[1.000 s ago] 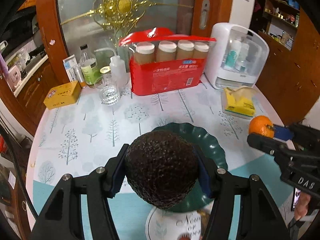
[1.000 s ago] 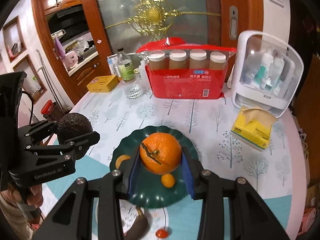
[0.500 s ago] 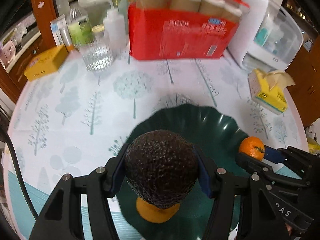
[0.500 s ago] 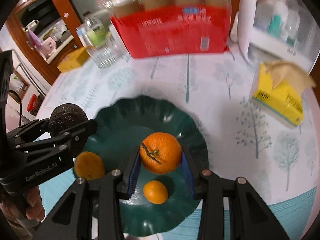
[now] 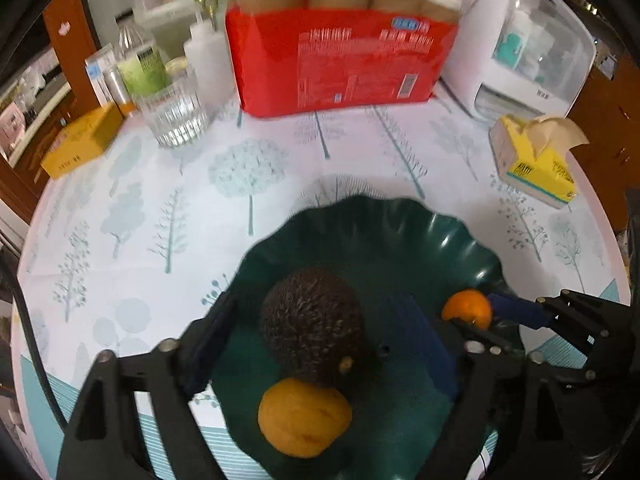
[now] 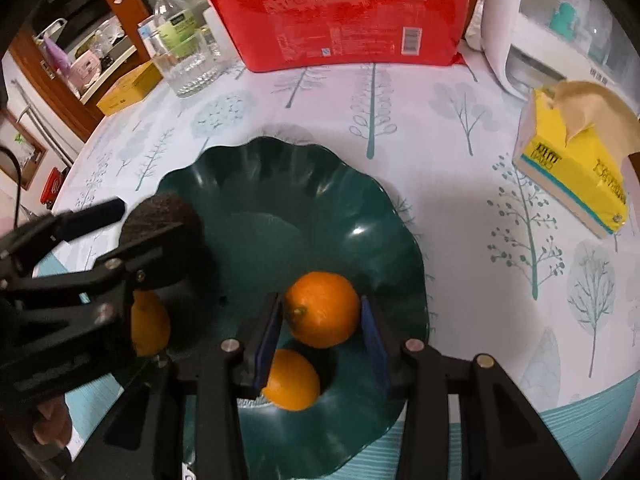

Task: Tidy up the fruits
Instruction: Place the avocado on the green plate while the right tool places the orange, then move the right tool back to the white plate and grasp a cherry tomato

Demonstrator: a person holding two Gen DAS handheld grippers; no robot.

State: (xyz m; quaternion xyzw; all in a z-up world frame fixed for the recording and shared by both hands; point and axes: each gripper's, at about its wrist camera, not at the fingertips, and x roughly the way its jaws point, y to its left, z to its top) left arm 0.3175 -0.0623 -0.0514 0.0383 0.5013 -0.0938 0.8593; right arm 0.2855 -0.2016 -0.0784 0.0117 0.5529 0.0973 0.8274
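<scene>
A dark bumpy avocado [image 5: 312, 324] rests in the scalloped green plate [image 5: 360, 208], leaning on a yellow-orange fruit [image 5: 304, 416]. My left gripper [image 5: 316, 340] stands around it with its jaws opening, and both pads are clear of its skin. The right wrist view shows the same avocado [image 6: 160, 212] at the plate's [image 6: 280, 148] left side. My right gripper [image 6: 322, 332] holds an orange [image 6: 322, 310] low over the plate. Its jaws are opening slightly, but the blue pads still touch the orange's sides. A smaller orange fruit [image 6: 294, 384] lies below it.
Behind the plate stand a red pack of paper cups [image 5: 340, 60], a ribbed glass [image 5: 176, 116], bottles and a white cabinet [image 5: 520, 40]. A yellow tissue box [image 5: 536, 168] sits to the right and a yellow carton [image 5: 80, 140] to the left. A hand [image 6: 48, 424] grips the left tool.
Both grippers have dropped down over the green plate. The left jaws have spread off the avocado, which now sits in the plate. The right gripper still carries the orange.
</scene>
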